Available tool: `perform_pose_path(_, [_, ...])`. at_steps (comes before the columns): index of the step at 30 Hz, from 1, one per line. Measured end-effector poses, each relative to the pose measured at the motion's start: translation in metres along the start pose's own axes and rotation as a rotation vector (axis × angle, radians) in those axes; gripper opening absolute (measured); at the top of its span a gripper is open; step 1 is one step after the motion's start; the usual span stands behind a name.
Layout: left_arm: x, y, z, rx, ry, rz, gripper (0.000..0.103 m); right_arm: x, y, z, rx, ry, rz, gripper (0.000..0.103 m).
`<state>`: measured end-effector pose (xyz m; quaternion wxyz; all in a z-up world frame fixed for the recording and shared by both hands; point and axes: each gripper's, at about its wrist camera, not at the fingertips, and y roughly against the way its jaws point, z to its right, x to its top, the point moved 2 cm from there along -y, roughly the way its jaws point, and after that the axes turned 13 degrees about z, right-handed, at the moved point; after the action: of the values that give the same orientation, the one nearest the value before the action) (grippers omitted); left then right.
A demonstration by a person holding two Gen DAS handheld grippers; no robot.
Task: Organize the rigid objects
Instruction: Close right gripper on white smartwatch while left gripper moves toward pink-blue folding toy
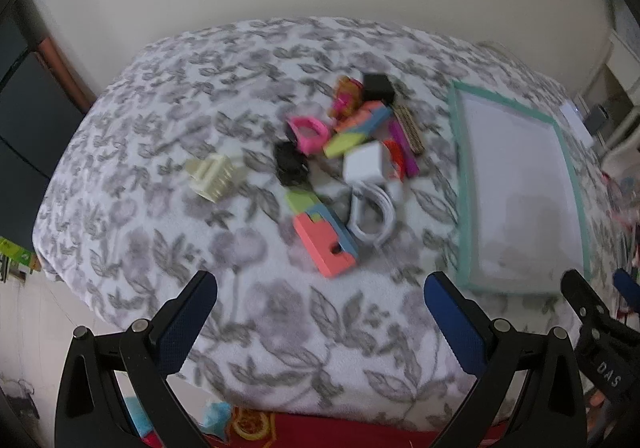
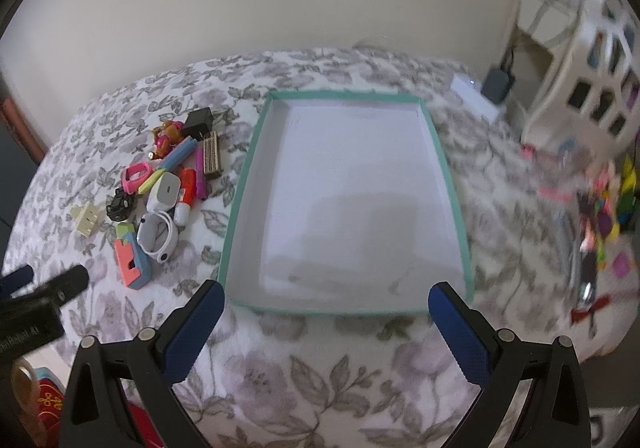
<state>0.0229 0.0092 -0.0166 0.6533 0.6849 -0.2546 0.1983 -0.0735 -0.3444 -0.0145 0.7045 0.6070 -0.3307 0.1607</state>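
A pile of small rigid objects lies on the flowered blanket [image 1: 160, 120]: a coral and blue foam block [image 1: 326, 238], a white coiled cable [image 1: 370, 216], a white charger [image 1: 362, 164], a pink ring [image 1: 306, 132], a black toy car [image 1: 290, 164], a cream plug adapter [image 1: 214, 176], a black cube [image 1: 378, 85]. The pile also shows in the right wrist view [image 2: 160, 184]. An empty white tray with a teal rim [image 2: 452, 184] lies to its right. My left gripper [image 1: 320, 316] is open above the blanket, short of the pile. My right gripper [image 2: 326, 324] is open at the tray's near edge.
A white lattice basket [image 2: 592, 68] stands at the far right beside a heap of colourful small items [image 2: 604, 208]. A white box and a grey adapter [image 2: 496, 82] sit beyond the tray. Red patterned fabric [image 1: 320, 428] lies below the blanket's front edge.
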Motion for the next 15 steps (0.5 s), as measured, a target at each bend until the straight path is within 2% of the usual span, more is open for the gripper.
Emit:
perform_pose_path(2, [0.019,0.004,-0.012,0.025,0.043,0.022,0.103,0.015,0.002,-0.007,0.013,0.02,0.019,0.103])
perform_pose_path(4, [0.037,0.004,-0.023,0.044,0.079,0.023,0.103,0.035,0.005,-0.016,0.074,0.008,0.034,0.103])
perform_pose_path(9, [0.076,-0.005,-0.051,0.133,0.18,0.014,0.103,0.078,-0.004,-0.049,0.124,0.035,0.05,0.103])
perform_pose_path(12, [0.081,-0.021,-0.062,0.18,0.233,-0.009,0.103,0.09,-0.017,-0.073,0.171,0.012,0.035,0.103])
perform_pose_path(15, [0.069,-0.046,-0.072,0.223,0.275,-0.067,0.103,0.084,-0.038,-0.099,0.214,0.005,-0.011,0.103])
